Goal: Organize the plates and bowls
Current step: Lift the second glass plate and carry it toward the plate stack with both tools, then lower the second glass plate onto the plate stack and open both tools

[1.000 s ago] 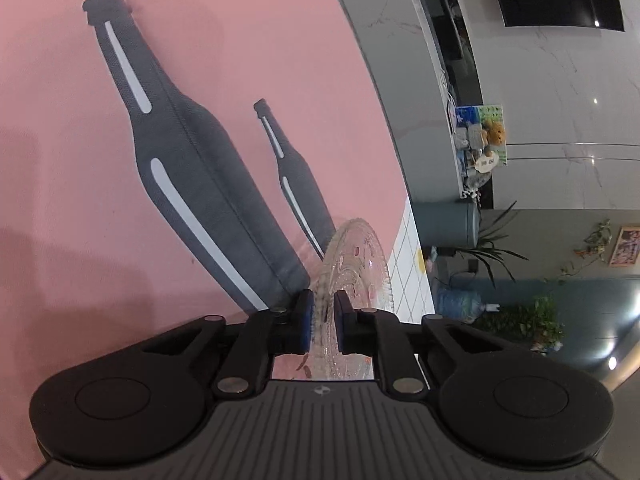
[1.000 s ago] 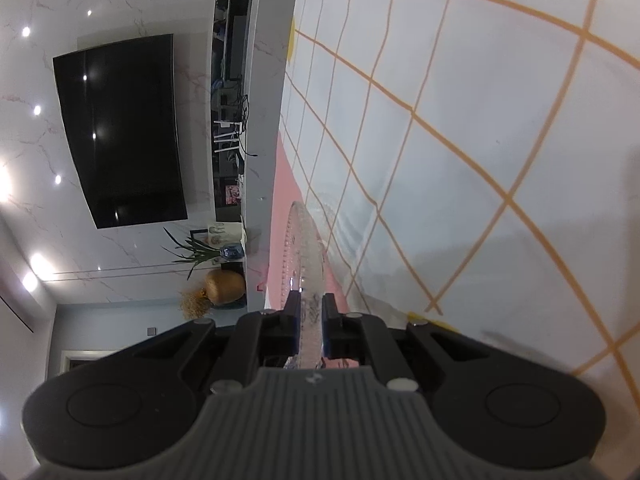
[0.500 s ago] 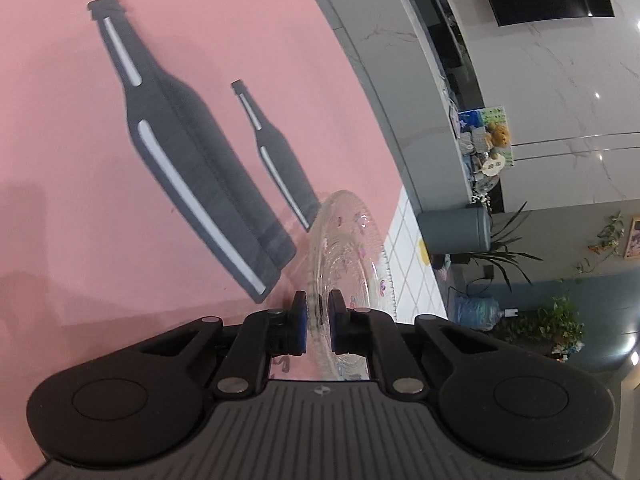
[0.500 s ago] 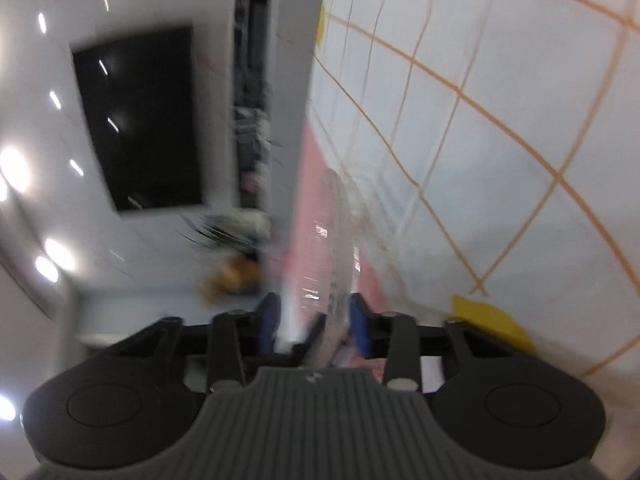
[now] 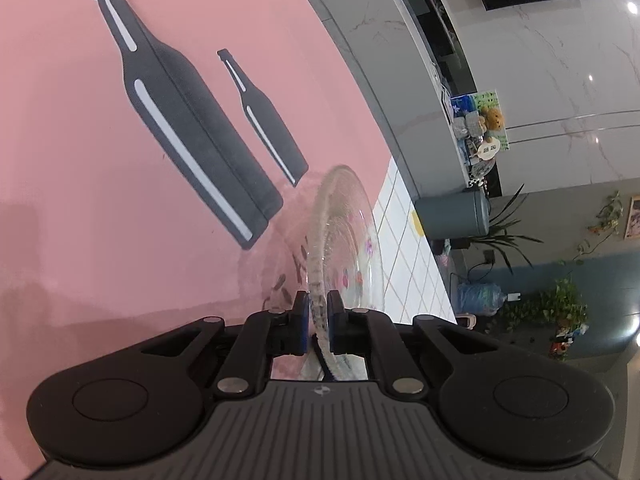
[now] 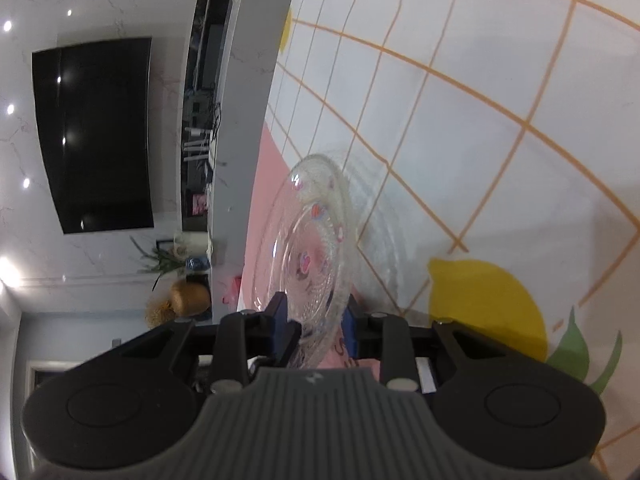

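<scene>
My left gripper (image 5: pixel 318 312) is shut on the rim of a clear glass plate (image 5: pixel 348 232) with small pink flower marks. It holds the plate edge-on over the pink tablecloth (image 5: pixel 80 160), near the seam with the white grid cloth. In the right wrist view a similar clear glass plate (image 6: pixel 308 232) lies aslant between the pads of my right gripper (image 6: pixel 316 320). Those jaws are closing, and the rim touches both pads. This plate hangs over the seam between the pink cloth and the white grid cloth (image 6: pixel 440 120). Neither view shows the other gripper.
Two dark bottle shapes (image 5: pixel 188 120) are printed on the pink cloth, and a yellow lemon (image 6: pixel 480 304) on the white one. Past the table's far edge runs a grey counter (image 5: pixel 384 80), with a dark television (image 6: pixel 96 132) on the marble wall and potted plants (image 5: pixel 560 304).
The right jaws have spread wider, and their plate has swung from edge-on to aslant, showing its face. The left gripper keeps its grip and has drifted across the pink cloth with its plate.
</scene>
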